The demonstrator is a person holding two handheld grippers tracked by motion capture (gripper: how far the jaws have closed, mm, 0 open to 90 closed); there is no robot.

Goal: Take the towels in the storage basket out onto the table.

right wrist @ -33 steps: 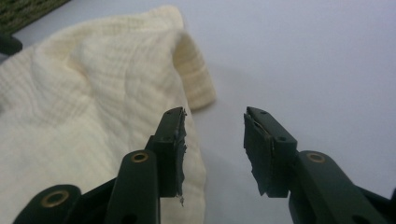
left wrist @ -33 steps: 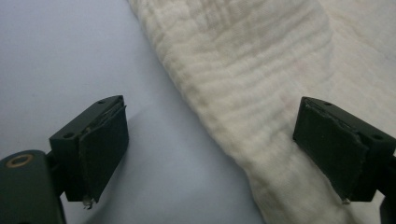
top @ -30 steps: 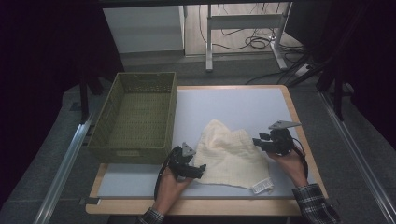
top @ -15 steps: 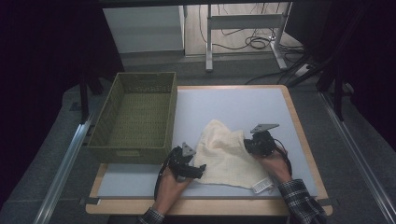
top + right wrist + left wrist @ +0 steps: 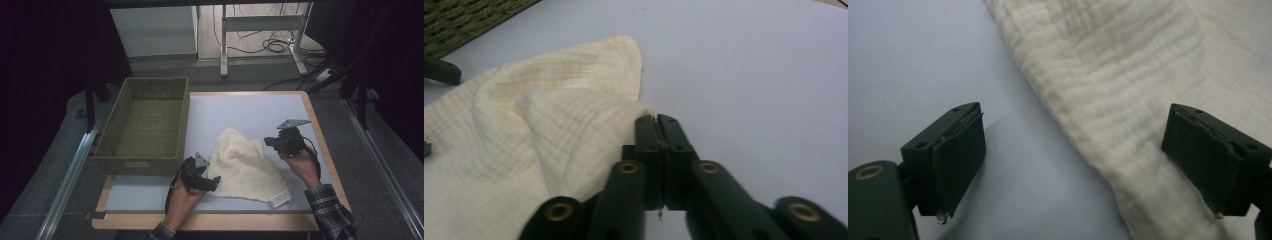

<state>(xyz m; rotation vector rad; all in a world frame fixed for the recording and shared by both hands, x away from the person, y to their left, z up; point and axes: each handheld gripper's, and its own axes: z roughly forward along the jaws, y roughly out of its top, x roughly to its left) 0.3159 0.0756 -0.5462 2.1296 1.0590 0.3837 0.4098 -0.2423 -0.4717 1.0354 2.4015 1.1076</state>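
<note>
- Toward the tabletop's [image 5: 250, 107] right edge: right gripper [image 5: 658, 125] jaws have just closed, pinching the cream cloth's [image 5: 245, 165] edge, now lifted slightly inward.
- Near the front edge: left gripper [image 5: 1088, 165] jaws spread, straddling the cloth's border; folding seems begun.

Right gripper [image 5: 270, 142], previously open beside the cream cloth [image 5: 245, 167], now has its jaws closed on the cloth's right edge, drawing it up into a fold.
</note>
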